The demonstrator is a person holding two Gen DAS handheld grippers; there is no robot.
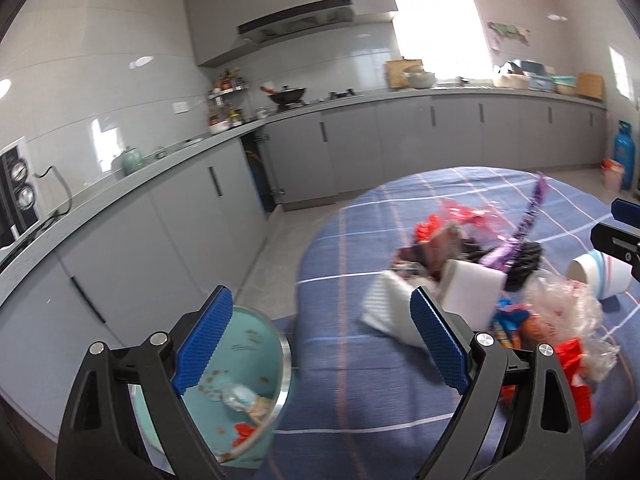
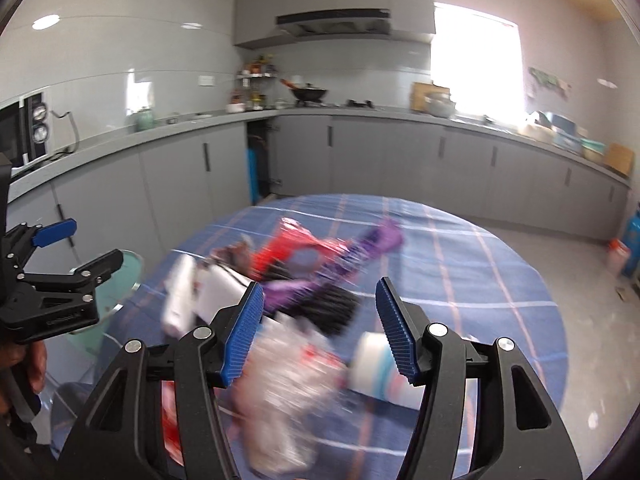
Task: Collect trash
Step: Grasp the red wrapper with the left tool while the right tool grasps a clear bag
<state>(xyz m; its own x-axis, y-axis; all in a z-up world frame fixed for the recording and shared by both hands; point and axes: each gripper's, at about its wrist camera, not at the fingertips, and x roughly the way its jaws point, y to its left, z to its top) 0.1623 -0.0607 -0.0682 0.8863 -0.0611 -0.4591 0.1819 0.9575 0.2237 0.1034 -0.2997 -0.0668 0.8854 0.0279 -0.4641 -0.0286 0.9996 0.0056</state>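
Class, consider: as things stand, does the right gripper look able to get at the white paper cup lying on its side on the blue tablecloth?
Probably yes. The right gripper is open and empty, and the paper cup lies just beyond its fingers with nothing on top; only the crumpled clear plastic crowds one side.

Blurred heap, cut-off bin

The trash pile (image 2: 280,308) on the table smears beyond telling apart; the teal bin (image 1: 240,384) is half hidden behind the left jaws.

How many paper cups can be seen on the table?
1: a paper cup lying on its side on the blue tablecloth, right of the trash pile. More could be hidden in the pile.
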